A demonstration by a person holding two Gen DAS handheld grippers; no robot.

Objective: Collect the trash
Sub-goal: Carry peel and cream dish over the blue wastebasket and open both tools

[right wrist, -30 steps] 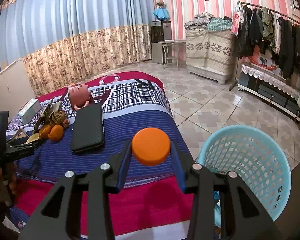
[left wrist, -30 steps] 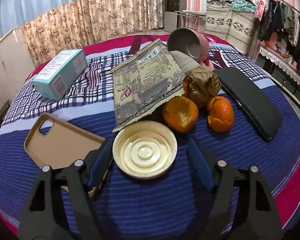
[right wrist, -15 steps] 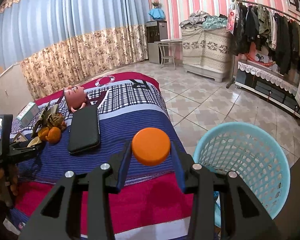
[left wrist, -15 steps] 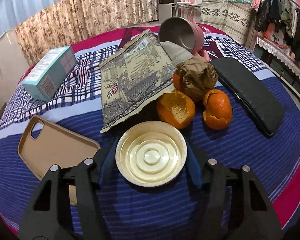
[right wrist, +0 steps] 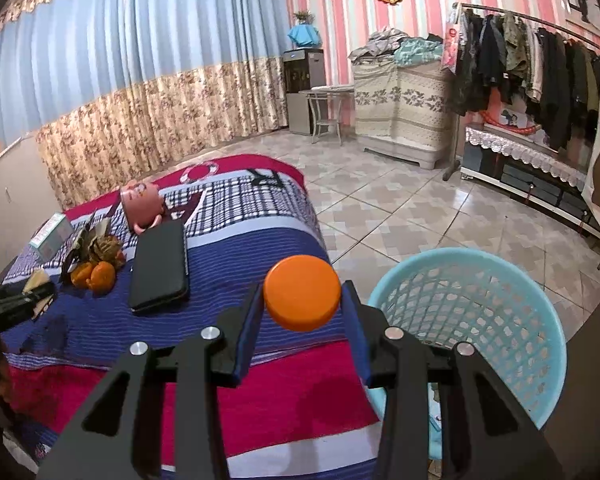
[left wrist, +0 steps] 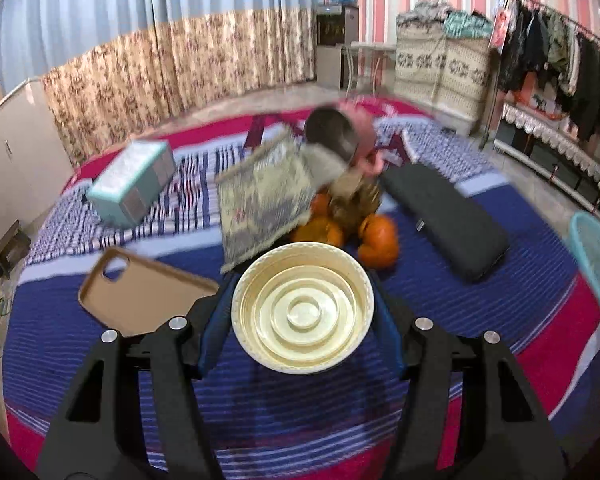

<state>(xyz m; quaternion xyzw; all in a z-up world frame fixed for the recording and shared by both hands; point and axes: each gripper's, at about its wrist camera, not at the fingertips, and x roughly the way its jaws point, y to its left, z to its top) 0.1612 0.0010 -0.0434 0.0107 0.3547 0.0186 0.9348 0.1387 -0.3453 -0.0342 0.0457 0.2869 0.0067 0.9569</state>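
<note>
Lids are in both grippers: the left gripper (left wrist: 302, 312) pinches a cream lid (left wrist: 302, 306) by its rim above the bed (left wrist: 500, 300); the right gripper (right wrist: 302, 312) pinches an orange cap (right wrist: 302, 298) beside the basket (right wrist: 476, 304). Both look light, stiff, slippery-edged.

Blue curtains (right wrist: 140, 60) with floral hems fill the upper left, pink striped walls (right wrist: 340, 20) the upper right, above a tiled floor (right wrist: 420, 208).

Left tool (left wrist: 303, 312): matte black angular frame, blue finger pads (left wrist: 216, 324), four silver screw heads. Right tool (right wrist: 302, 320): identical build, blue pads (right wrist: 247, 332).
</note>
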